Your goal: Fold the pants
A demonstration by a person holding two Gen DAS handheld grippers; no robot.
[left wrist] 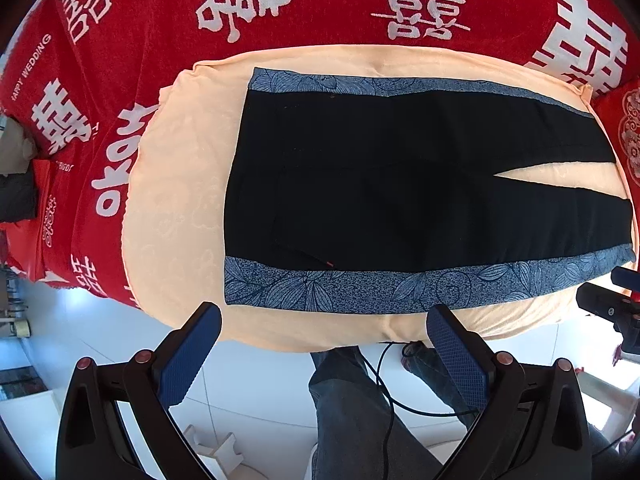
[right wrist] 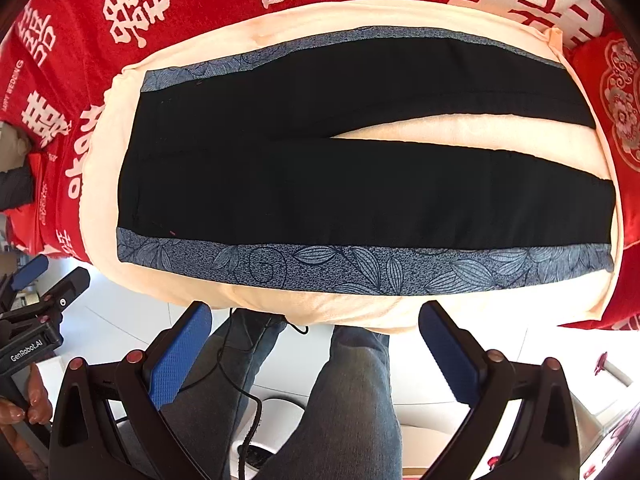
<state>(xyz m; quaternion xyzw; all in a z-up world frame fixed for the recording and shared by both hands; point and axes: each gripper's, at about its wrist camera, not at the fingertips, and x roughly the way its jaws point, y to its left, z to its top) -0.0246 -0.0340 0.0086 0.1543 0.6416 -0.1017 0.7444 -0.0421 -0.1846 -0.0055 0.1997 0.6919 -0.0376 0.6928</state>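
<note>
While the pants (left wrist: 400,184) lay flat and unfolded, legs slightly parted, on a peach pad (left wrist: 172,216) over a red cloth (left wrist: 132,40), both tongs hung wide and empty off its near edge: left (left wrist: 324,344), right (right wrist: 316,336).

Bright, even daylight — sharp focus, heavy fisheye bending, dark vignetted corners

Your left gripper (left wrist: 324,334), jaws spread wide, hovers at six o'clock, clear of the black pants (left wrist: 400,188) lying flat on the peach cushion (left wrist: 176,200); legs point toward three o'clock.
</note>
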